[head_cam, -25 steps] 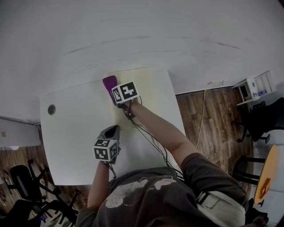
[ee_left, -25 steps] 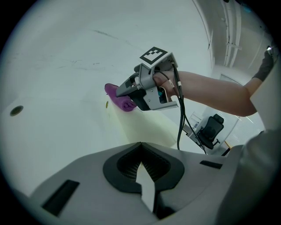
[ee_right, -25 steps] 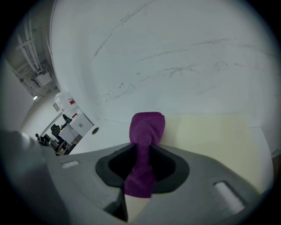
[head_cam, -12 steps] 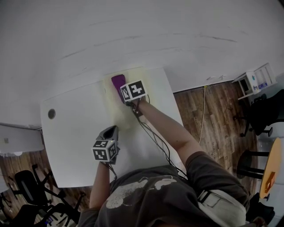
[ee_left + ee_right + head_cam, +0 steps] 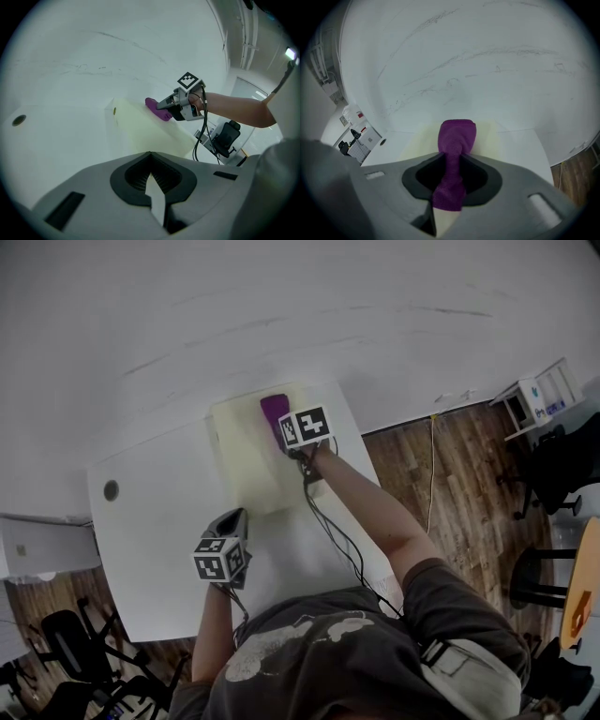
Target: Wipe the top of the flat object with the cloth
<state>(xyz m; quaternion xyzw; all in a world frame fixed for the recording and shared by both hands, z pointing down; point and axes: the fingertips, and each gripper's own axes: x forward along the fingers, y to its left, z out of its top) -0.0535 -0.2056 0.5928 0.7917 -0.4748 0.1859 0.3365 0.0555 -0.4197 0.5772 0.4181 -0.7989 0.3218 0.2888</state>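
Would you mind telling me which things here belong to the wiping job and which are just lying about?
In the job:
purple cloth, clamped in the right gripper; pale yellow flat board under it.

Just about:
left gripper, shut and empty; white table; cable hole in it; office chair, white shelf unit and orange table on the floor.

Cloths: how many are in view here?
1. The purple cloth is clamped in the right gripper and rests on the far part of the pale board. No other shows; the left gripper holds none.
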